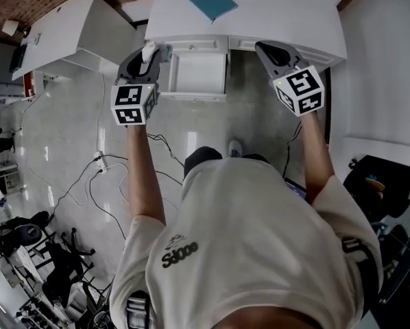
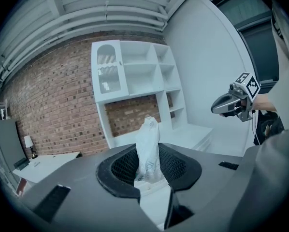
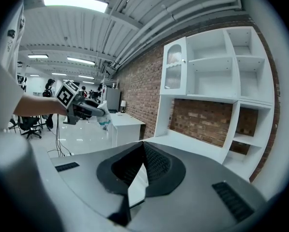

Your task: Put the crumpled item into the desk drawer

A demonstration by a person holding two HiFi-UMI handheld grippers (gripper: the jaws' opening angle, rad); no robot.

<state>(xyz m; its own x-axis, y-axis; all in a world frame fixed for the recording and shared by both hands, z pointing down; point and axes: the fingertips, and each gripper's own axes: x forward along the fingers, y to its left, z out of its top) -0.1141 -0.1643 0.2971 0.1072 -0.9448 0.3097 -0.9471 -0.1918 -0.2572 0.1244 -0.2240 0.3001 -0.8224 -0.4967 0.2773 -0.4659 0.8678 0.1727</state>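
The crumpled white item (image 1: 149, 49) sticks up between the jaws of my left gripper (image 1: 153, 52), which is shut on it just left of the open desk drawer (image 1: 198, 74). In the left gripper view the item (image 2: 148, 139) stands upright between the black pads of the left gripper (image 2: 148, 158). The drawer hangs out of the white desk (image 1: 260, 12) and looks empty. My right gripper (image 1: 263, 46) hovers at the desk's front edge, right of the drawer. Its jaws (image 3: 143, 153) are shut with nothing between them. It also sees the left gripper (image 3: 97, 111) with the item (image 3: 104, 120).
A teal flat square (image 1: 212, 2) lies on the desk top. Cables (image 1: 102, 170) trail over the shiny floor on the left. A second white table (image 1: 61, 33) stands to the left, and a white shelf unit (image 2: 135, 76) stands against the brick wall.
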